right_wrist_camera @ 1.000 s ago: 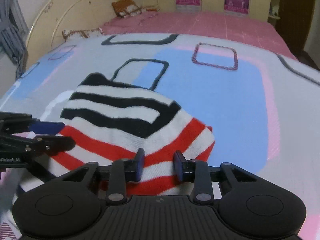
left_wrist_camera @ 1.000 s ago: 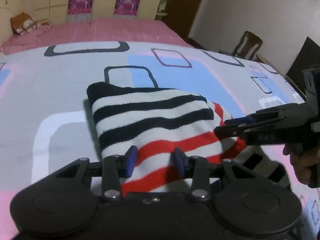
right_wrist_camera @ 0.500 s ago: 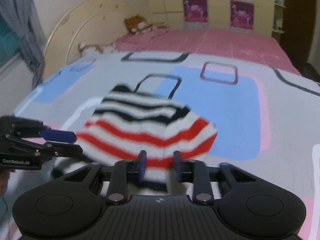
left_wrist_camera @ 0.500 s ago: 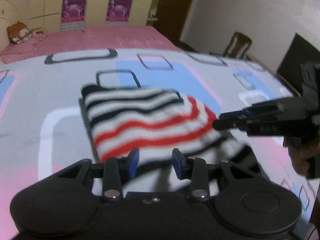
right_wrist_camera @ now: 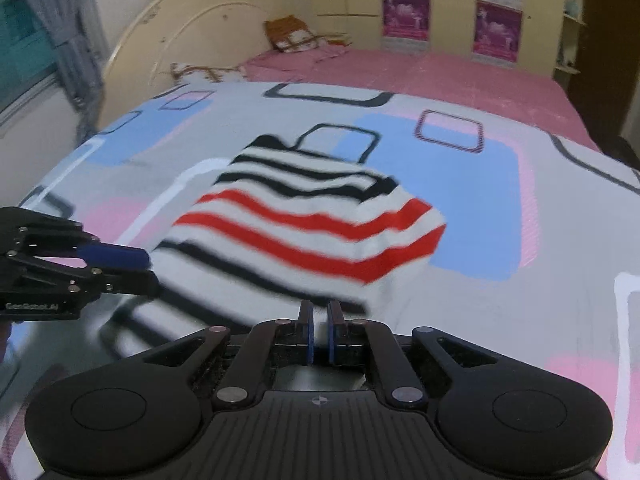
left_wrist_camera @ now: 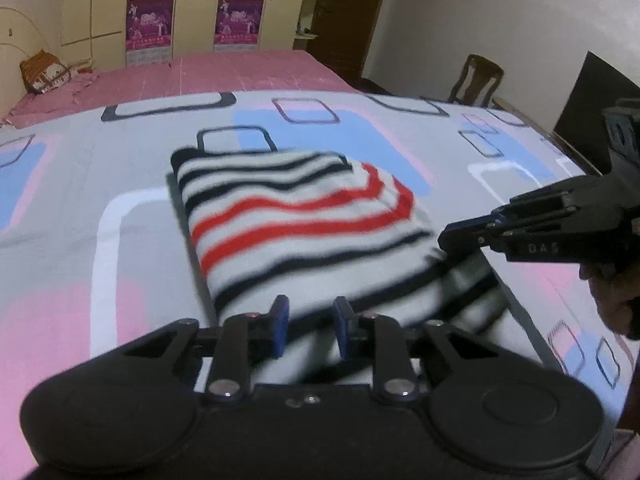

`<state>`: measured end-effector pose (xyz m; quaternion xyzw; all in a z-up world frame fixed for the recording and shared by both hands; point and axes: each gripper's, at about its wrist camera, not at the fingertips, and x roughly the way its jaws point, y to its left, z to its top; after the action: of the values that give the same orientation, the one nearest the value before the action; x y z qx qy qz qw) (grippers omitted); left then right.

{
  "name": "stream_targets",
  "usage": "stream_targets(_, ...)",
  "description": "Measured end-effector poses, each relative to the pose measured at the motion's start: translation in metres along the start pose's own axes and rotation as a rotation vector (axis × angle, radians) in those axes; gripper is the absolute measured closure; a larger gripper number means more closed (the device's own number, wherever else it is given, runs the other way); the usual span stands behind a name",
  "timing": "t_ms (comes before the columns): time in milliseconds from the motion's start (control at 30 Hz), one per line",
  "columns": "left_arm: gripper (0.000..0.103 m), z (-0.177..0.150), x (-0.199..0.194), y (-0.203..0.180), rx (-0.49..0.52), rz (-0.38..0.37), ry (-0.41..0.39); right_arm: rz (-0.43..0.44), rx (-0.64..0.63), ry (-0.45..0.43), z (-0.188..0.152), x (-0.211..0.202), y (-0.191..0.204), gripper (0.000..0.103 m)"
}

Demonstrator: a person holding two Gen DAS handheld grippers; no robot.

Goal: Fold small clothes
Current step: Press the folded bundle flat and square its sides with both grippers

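Observation:
A small knitted garment (left_wrist_camera: pixel 304 224) with white, black and red stripes lies folded on the bed; it also shows in the right wrist view (right_wrist_camera: pixel 304 232). My left gripper (left_wrist_camera: pixel 308 326) is open, its blue pads at the garment's near edge with nothing between them. My right gripper (right_wrist_camera: pixel 319 334) has its pads almost together, a thin gap left, just short of the garment's near edge. Each gripper shows in the other's view: the right one (left_wrist_camera: pixel 472 236) at the garment's right edge, the left one (right_wrist_camera: pixel 120 268) at its left edge.
The bedspread (left_wrist_camera: pixel 100 208) is grey with blue, pink and outlined squares. A pink sheet (left_wrist_camera: pixel 208 72) covers the far part of the bed. A headboard (right_wrist_camera: pixel 192 32) stands at far left, a wooden chair (left_wrist_camera: pixel 478 84) and dark screen (left_wrist_camera: pixel 596 100) to the right.
Both grippers have pulled back from the garment, which now lies further off. The right gripper's pads have closed from open to nearly together. The left stays open.

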<state>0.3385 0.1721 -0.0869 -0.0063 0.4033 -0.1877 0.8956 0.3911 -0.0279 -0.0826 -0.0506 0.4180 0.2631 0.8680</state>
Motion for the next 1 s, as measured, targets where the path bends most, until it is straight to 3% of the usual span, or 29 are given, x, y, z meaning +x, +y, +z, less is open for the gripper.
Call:
stream_targets(200,0.08,-0.029,0.012,-0.009,0.013,0.036,0.057,-0.025,0.003,0.084,-0.027,0.018,0.0,0.098)
stream_targets(233,0.08,-0.03,0.014,-0.008,-0.002,0.037,0.053,-0.023,0.013,0.084,-0.029,0.021,-0.001,0.103)
stream_targets(400,0.08,-0.033,0.014,-0.004,-0.029,0.044,0.045,-0.023,0.016,0.072,-0.033,0.021,-0.005,0.103)
stream_targets(633,0.08,-0.035,0.014,-0.008,-0.049,0.077,0.038,-0.008,0.03,0.041,-0.038,-0.009,0.001,0.103)
stream_targets(733,0.08,-0.036,0.015,-0.011,-0.054,0.093,0.038,-0.053,0.02,0.094,-0.052,0.006,-0.001,0.103)
stream_targets(1000,0.08,-0.037,0.002,-0.02,-0.083,0.141,0.018,-0.024,0.082,0.056,-0.058,0.008,-0.015,0.103)
